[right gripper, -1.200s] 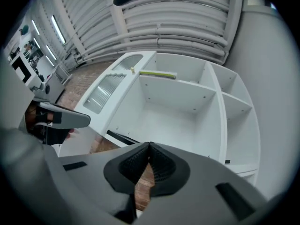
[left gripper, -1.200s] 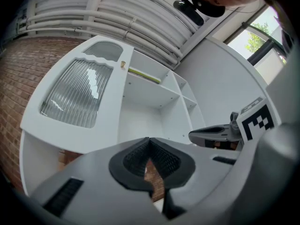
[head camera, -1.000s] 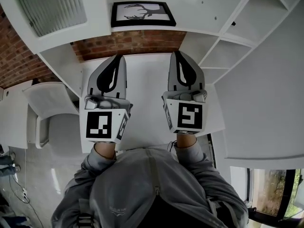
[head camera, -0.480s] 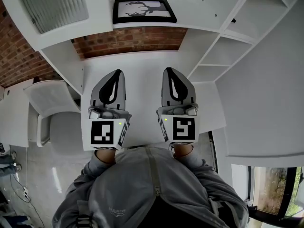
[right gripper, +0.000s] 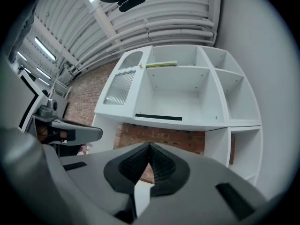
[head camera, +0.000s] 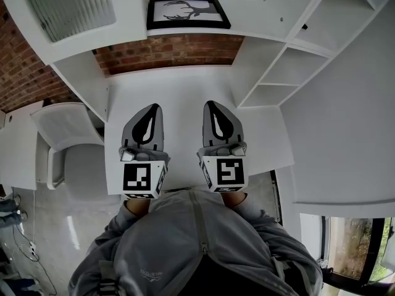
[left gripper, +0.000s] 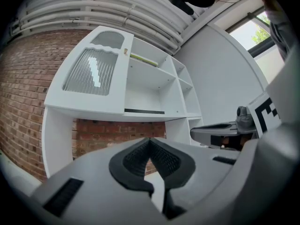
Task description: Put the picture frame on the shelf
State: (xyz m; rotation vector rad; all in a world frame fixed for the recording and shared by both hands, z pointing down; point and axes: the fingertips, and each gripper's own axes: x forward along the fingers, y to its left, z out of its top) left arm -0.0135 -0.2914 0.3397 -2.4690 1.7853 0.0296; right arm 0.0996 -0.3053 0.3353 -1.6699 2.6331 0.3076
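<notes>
Lying flat, black rectangular picture frame (head camera: 187, 13), smooth white shelf (head camera: 259, 8), rough red brick (head camera: 166, 52)

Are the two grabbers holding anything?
No, nothing. The left gripper and right gripper are both shut and empty. The picture frame lies on the shelf, away from them.

We find hands mostly hidden behind marker cubes of left gripper (head camera: 155, 106) and right gripper (head camera: 208, 103). Near edge of desk (head camera: 185, 85) covered by grippers and hood (head camera: 191, 239). Shelf unit (head camera: 308, 42) cut off at top and right. In gripper views picture frame (right gripper: 158, 117) is mere dark edge-on strip, print unseen. Greenish thing (right gripper: 161, 64) on upper shelf too small for us to name.
</notes>
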